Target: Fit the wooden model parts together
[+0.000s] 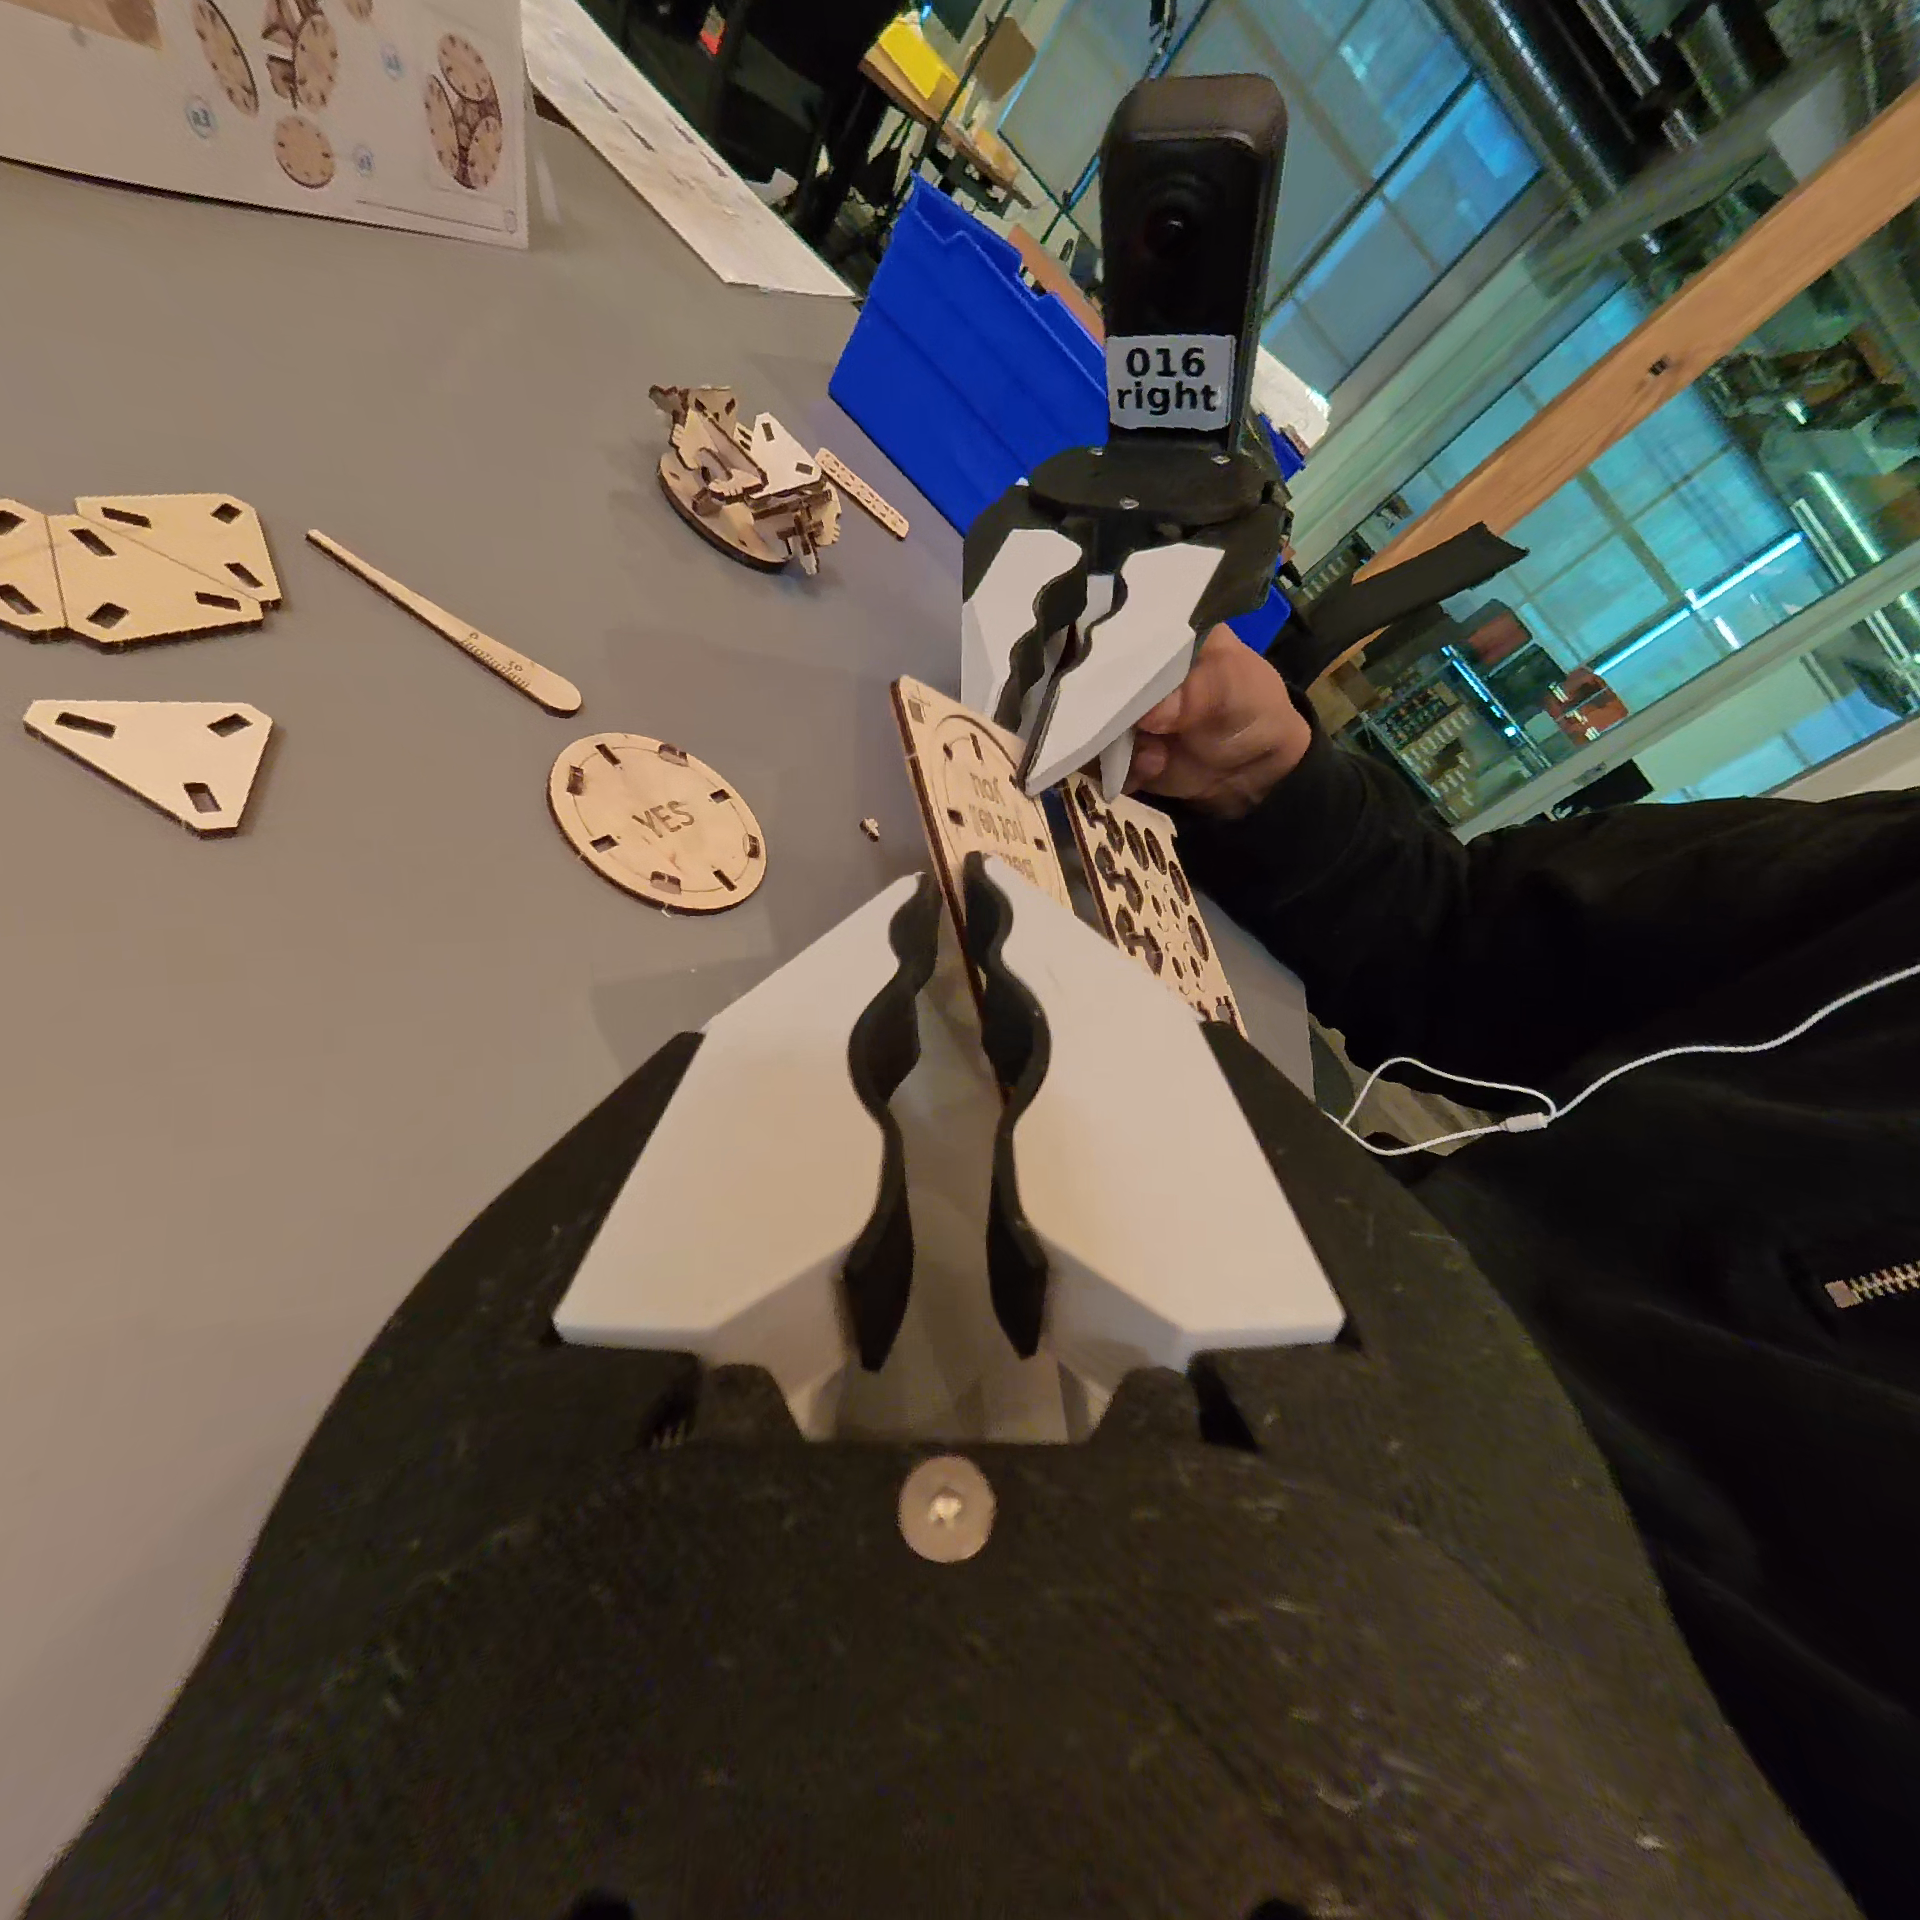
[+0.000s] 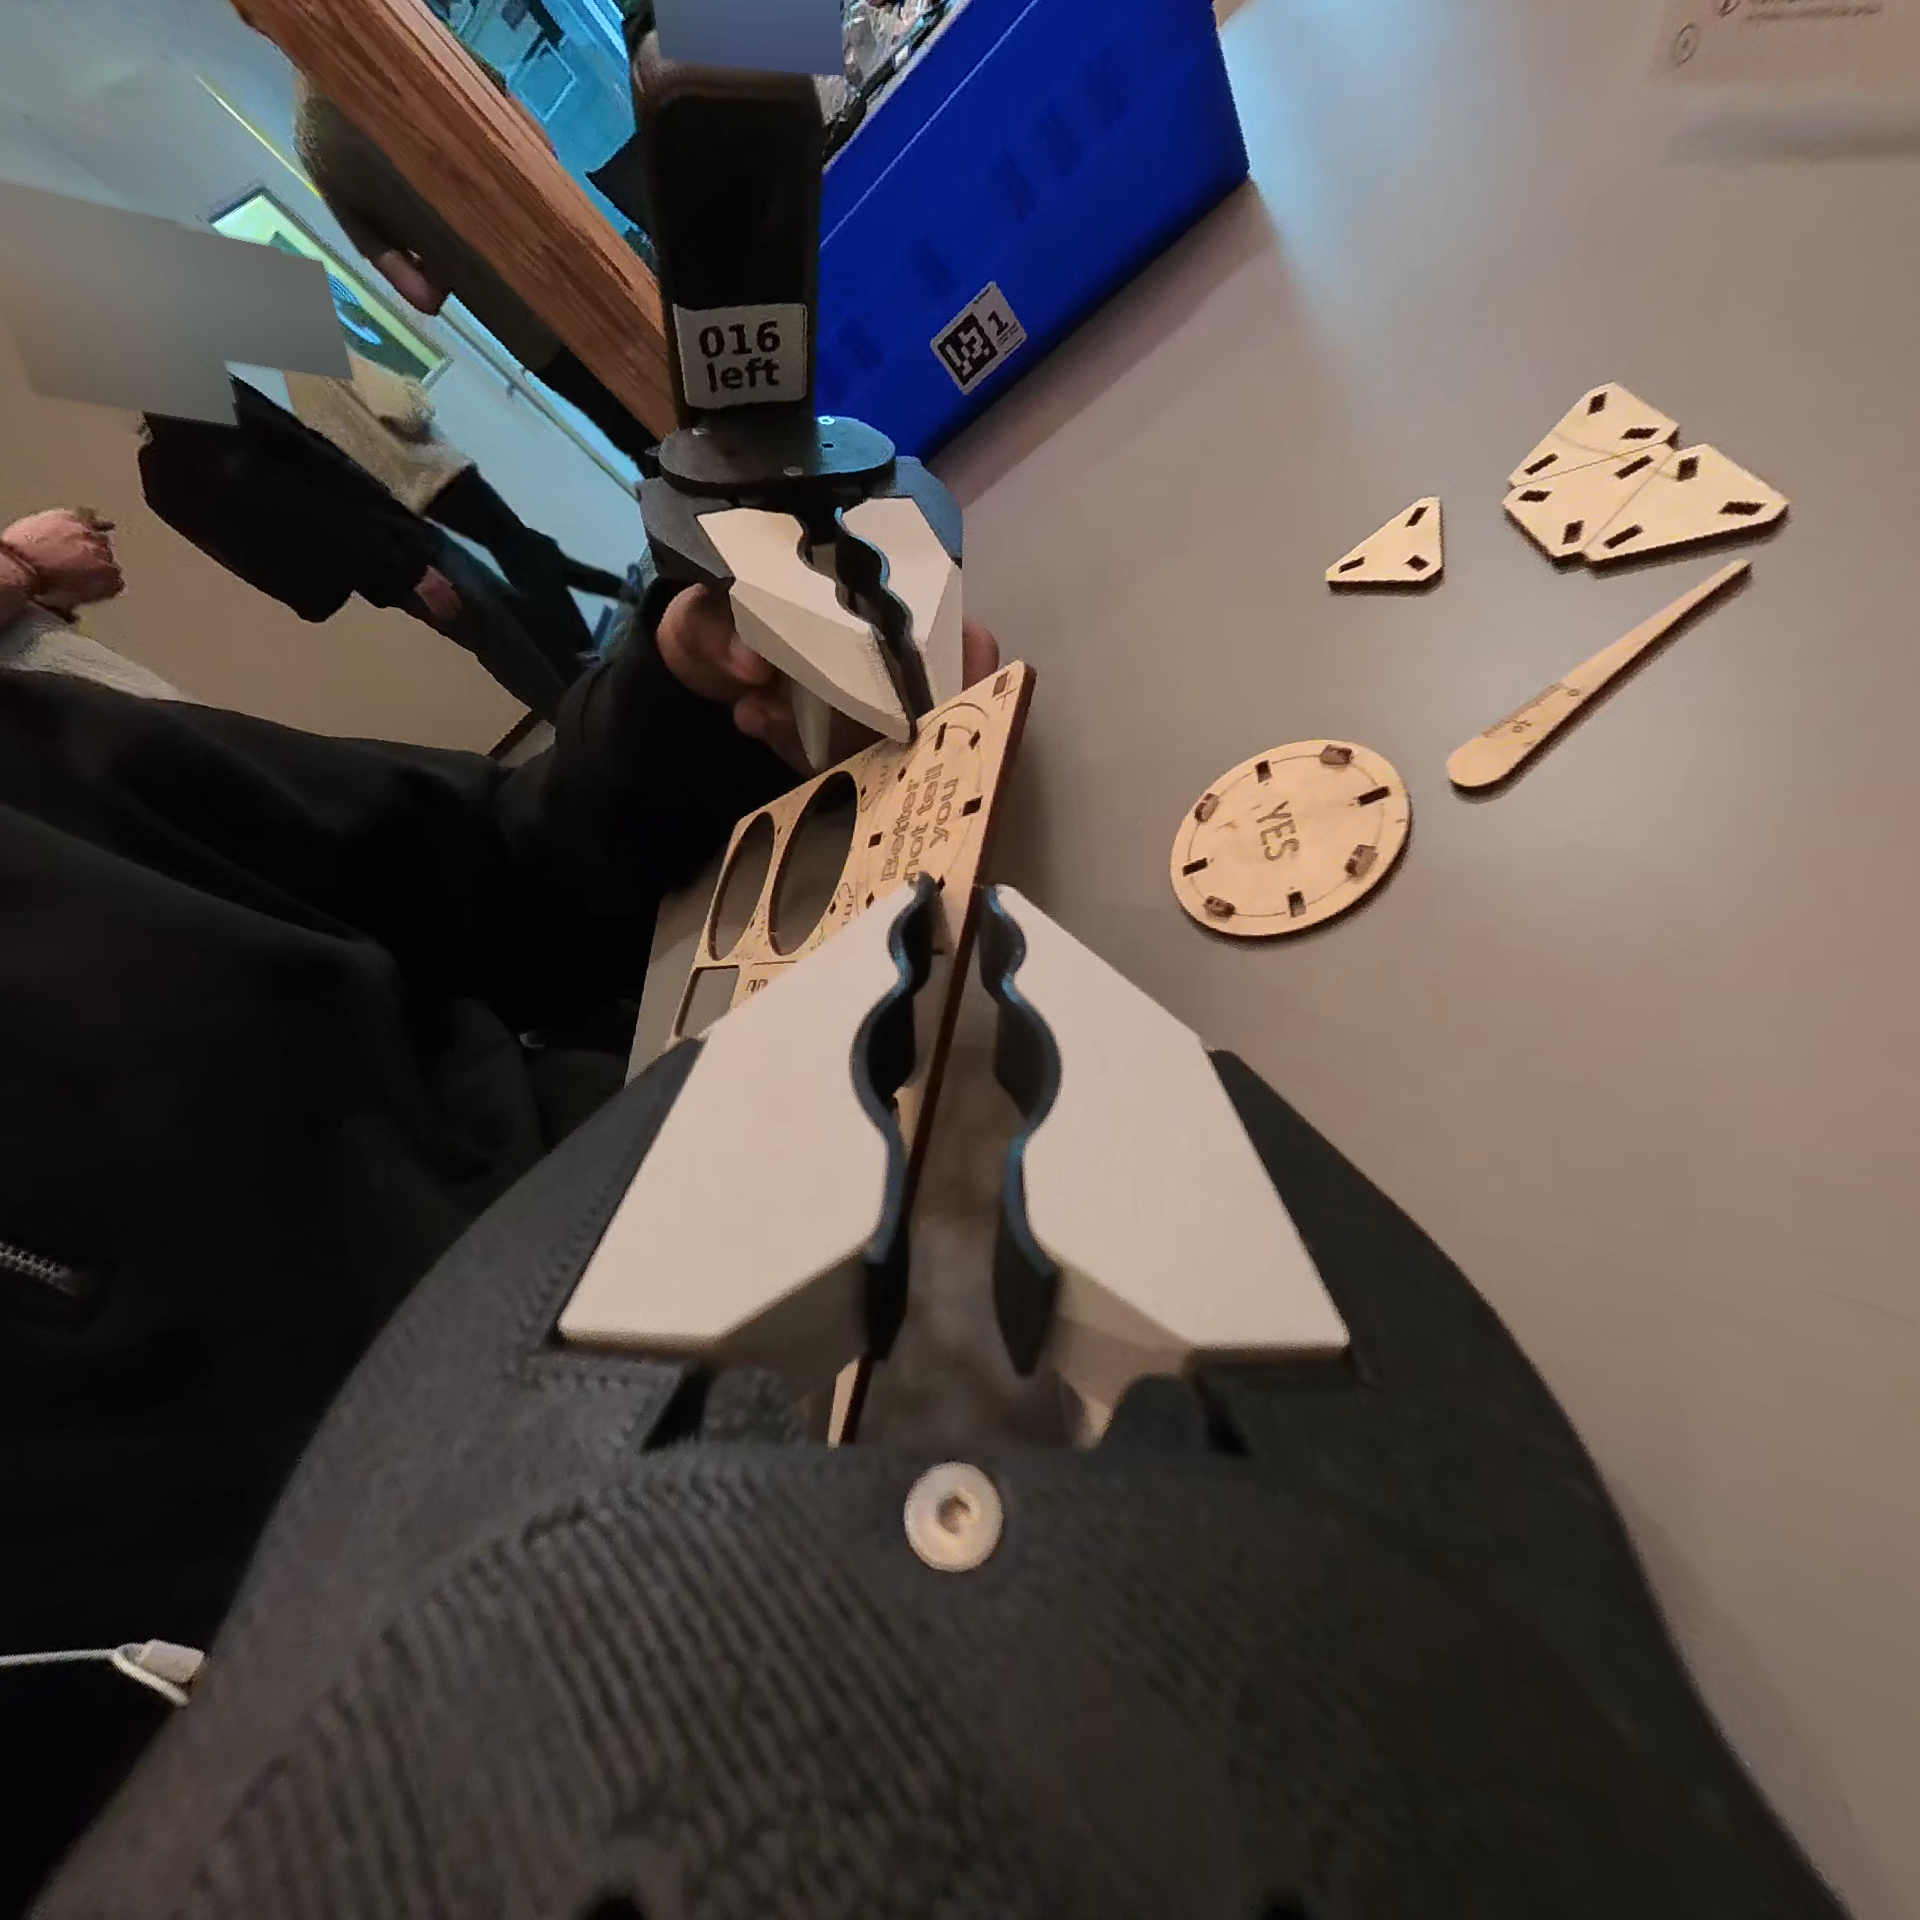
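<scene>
Where the flat grey table (image 1: 312, 1039) ends beside the person's black sleeve (image 1: 1455, 935), a thin rectangular laser-cut plywood sheet (image 2: 914, 821) with round cut-outs and engraved lettering is held on edge above that table edge. Both grippers grip it: the left gripper (image 1: 951, 883) is closed on the sheet's near edge, its black wavy pads pressed to either face, and the right gripper (image 2: 956, 899) has the same sheet standing between its fingers, the left pad against it, while contact on the other side is harder to judge. A second perforated plywood sheet (image 1: 1153, 914) lies just behind the held one.

On the table, beyond the held sheet, lies a round plywood disc (image 1: 657, 823) with slots around its rim; farther from the sheet are a tapered wooden stick (image 1: 447, 623), a lone triangular plywood plate (image 1: 156, 758), a cluster of similar slotted plates (image 1: 135, 571) and a small half-built wooden model (image 1: 743, 483). Printed instruction sheets (image 1: 270, 104) lie at the far side. A blue plastic bin (image 1: 966, 353) stands just off the table edge beyond the model. Around is a workshop with large windows (image 1: 1558, 312), a wooden beam (image 1: 1662, 343) and shelving.
</scene>
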### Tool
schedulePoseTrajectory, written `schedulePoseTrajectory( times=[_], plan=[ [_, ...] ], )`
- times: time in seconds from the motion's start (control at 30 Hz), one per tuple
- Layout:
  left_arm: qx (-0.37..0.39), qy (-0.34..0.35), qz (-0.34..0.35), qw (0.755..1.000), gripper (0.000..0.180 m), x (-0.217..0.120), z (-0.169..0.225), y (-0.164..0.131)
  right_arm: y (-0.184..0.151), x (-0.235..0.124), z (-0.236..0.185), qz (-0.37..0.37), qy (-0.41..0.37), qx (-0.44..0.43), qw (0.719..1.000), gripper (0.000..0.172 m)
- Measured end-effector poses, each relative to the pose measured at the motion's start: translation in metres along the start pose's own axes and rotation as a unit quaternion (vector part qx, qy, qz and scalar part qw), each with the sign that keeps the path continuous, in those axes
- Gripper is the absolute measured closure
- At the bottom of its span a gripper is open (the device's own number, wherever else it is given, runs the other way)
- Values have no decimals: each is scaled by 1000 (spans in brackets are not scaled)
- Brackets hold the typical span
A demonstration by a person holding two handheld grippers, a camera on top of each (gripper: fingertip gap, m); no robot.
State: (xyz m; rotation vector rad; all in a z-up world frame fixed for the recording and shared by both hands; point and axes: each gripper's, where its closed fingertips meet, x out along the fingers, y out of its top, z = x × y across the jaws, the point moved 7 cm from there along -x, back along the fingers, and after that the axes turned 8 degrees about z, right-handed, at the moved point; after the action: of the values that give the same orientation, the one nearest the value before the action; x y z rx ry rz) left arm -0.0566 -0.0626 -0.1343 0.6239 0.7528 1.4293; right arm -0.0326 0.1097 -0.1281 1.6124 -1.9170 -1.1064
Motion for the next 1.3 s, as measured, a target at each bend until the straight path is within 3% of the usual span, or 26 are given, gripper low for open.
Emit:
schedulePoseTrajectory(
  times=[0.33, 1.3],
  plan=[
    [-35, -9, -18, 999, 177, 2, -2, -4, -1, 1, 1, -2, -6, -12, 1000, 165],
    [-42, -9, -10, 999, 171, 1, -3, -3, -1, 3, -4, -8, -13, -24, 1000, 164]
  ],
)
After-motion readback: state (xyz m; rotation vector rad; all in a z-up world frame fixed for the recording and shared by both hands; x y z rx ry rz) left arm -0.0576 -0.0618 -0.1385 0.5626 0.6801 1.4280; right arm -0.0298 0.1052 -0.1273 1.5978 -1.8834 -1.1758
